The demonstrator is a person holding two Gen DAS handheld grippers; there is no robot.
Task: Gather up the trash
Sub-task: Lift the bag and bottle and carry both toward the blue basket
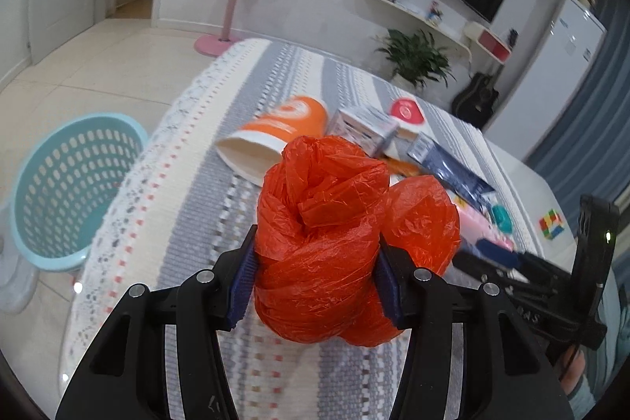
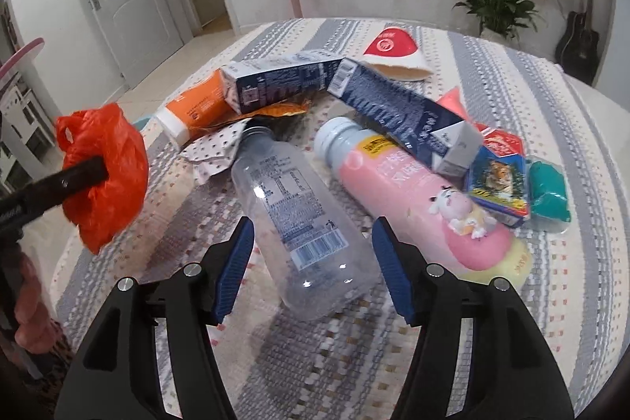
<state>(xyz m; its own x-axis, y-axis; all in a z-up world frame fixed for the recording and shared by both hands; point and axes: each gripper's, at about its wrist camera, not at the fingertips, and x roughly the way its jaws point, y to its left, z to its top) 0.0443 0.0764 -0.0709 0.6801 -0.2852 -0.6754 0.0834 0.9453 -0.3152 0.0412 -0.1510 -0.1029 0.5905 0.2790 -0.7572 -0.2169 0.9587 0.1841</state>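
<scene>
While the left gripper (image 1: pixel 315 282) fingers pinch the orange bag (image 1: pixel 327 243), it hangs between them.

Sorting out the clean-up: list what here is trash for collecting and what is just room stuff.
Trash job:
- orange plastic bag, clamped in left gripper
- clear empty bottle, between the open right gripper fingers
- pink bottle
- blue cartons
- orange paper cup
- teal laundry basket, likely the bin

Just lying about:
- Rubik's cube
- guitar
- potted plant

Two bottles (image 2: pixel 303 223) (image 2: pixel 409 199), two cartons (image 2: pixel 279 81) (image 2: pixel 401 117), two paper cups (image 2: pixel 193 109) (image 2: pixel 393 54), one orange bag (image 1: pixel 334 243), one basket (image 1: pixel 71 184).
</scene>
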